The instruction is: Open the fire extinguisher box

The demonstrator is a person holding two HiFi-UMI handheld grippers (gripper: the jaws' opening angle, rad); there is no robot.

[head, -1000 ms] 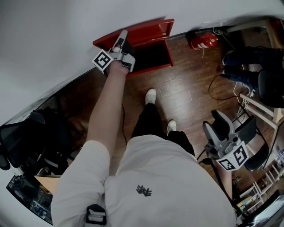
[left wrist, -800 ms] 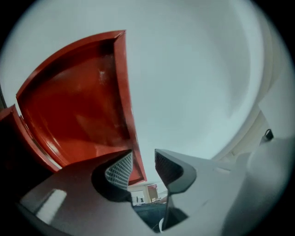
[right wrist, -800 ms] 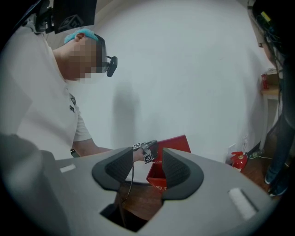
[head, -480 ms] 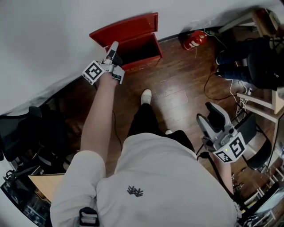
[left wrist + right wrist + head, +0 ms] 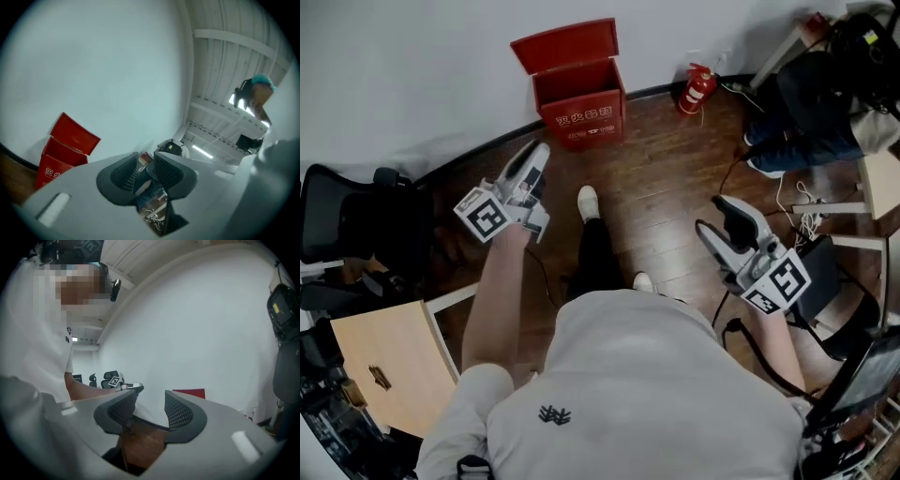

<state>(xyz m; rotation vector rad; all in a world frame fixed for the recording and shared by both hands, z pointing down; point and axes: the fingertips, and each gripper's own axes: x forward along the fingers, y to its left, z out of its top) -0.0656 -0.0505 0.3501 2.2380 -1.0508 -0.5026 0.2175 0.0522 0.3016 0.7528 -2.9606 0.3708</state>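
Observation:
The red fire extinguisher box [image 5: 578, 103] stands on the wood floor against the white wall, its lid [image 5: 565, 42] up and leaning back. My left gripper [image 5: 536, 156] hangs well short of the box, to its lower left. Its jaws are closing, with a narrow gap and nothing between them [image 5: 145, 157]. The box [image 5: 63, 152] shows at the left of the left gripper view. My right gripper [image 5: 728, 210] is held low at the right, open and empty [image 5: 151, 397]. In its view the red lid [image 5: 189, 393] peeks over the right jaw.
A small red fire extinguisher [image 5: 694, 87] stands by the wall right of the box. Cables [image 5: 766, 183] trail on the floor near dark bags [image 5: 820, 89]. A black office chair [image 5: 352, 220] and a wooden board [image 5: 389, 361] are at the left. My shoes [image 5: 588, 202] are in front of the box.
The left gripper has come off the lid's edge and drawn back from the box, whose lid stays up. The person has stepped back, so the box looks farther away.

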